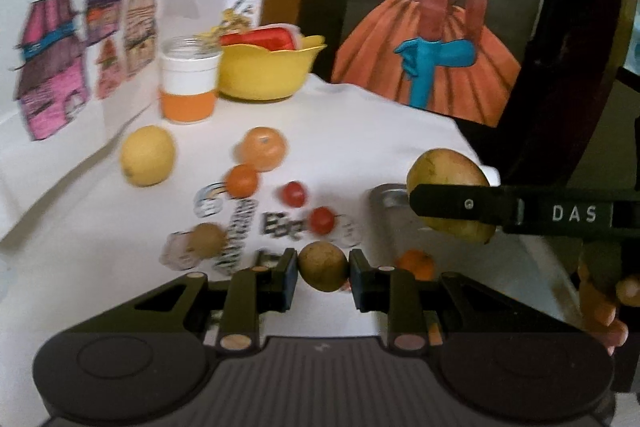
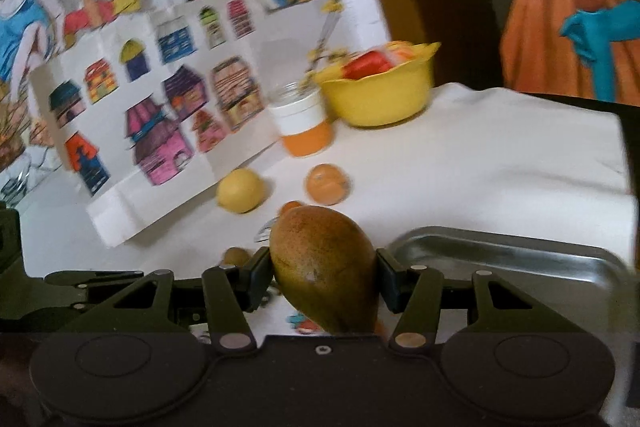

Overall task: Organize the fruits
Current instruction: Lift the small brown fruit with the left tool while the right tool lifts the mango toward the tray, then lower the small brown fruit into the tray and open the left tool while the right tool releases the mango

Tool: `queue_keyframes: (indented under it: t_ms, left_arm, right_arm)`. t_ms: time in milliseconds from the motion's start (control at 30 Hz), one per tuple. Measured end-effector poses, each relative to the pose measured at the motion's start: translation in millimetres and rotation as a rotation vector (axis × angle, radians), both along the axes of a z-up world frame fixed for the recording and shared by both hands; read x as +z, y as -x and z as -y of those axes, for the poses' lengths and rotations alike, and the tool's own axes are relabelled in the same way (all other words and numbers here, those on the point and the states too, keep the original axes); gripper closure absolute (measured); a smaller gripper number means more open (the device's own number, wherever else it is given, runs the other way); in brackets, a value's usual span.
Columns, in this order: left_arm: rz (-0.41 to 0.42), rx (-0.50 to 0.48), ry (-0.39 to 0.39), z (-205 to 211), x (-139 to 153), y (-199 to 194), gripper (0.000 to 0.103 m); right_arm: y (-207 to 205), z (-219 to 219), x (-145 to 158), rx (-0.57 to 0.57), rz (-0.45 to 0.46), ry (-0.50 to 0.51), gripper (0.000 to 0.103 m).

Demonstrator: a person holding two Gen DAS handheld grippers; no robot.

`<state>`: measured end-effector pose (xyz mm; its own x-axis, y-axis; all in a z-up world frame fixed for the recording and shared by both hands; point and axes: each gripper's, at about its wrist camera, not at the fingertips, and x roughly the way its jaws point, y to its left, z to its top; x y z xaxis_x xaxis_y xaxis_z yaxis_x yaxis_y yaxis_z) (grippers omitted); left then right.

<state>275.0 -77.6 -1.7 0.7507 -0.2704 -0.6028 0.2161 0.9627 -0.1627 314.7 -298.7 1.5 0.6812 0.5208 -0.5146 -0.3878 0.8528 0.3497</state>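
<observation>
Closest to the left wrist camera, the left gripper (image 1: 323, 273) is clamped on a small round brown fruit (image 1: 323, 265), its pads touching both sides. Closest to the right wrist camera, the right gripper (image 2: 324, 277) grips a pear (image 2: 326, 269), held tilted with its narrow end toward the lens.

A white cloth (image 1: 360, 131) covers the tabletop. Coloured drawings of houses (image 1: 60, 67) stand along its left edge, and a painting of a figure in an orange dress (image 1: 436, 39) leans behind the far edge beside dark wooden furniture.

Only the left view shows the two red tomatoes (image 1: 295, 193) near the middle of the tabletop, a small orange (image 1: 241, 180) just beside a larger orange (image 1: 264, 149), a second brown fruit (image 1: 208, 239) on printed stickers, and an orange fruit (image 1: 416, 263) by the near end of the tray. It also shows the right gripper from the side, holding the pear above the tray's left end, with fingers (image 1: 600, 303) of a hand at the right edge. Only the right view shows the metal tray (image 2: 520, 259) clearly, at the right edge of the tabletop, and more drawings of children on the wall.

Both views show a lemon (image 1: 148, 155) near the drawings, an orange-and-white jar (image 1: 188, 87) and, touching it, a yellow bowl (image 1: 272, 71) holding something red at the far edge. In the right view the pear hides most of the small fruits behind it. Both pictures are blurred.
</observation>
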Motion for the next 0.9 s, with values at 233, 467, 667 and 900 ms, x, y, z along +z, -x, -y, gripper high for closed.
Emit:
queue_keyframes:
  t_ms: [233, 467, 667, 900]
  left_arm:
    - [-0.004, -0.071, 0.029, 41.8, -3.0, -10.1, 0.073]
    - [-0.012, -0.143, 0.008, 74.4, -8.1, -10.4, 0.073]
    - [-0.033, -0.19, -0.034, 93.8, -13.4, -8.5, 0.073]
    - [-0.053, -0.212, -0.074, 102.2, -18.6, -8.6, 0.073]
  right_arm:
    - [8.0, 47.5, -10.0, -0.116, -0.012, 0.044, 0.047]
    - [12.9, 78.2, -25.1, -0.18, -0.039, 0.052, 0.047]
    - [14.6, 85.0, -33.9, -0.198, -0.046, 0.064, 0.047]
    - [13.2, 84.5, -39.7, -0.195, -0.06, 0.06, 0.047]
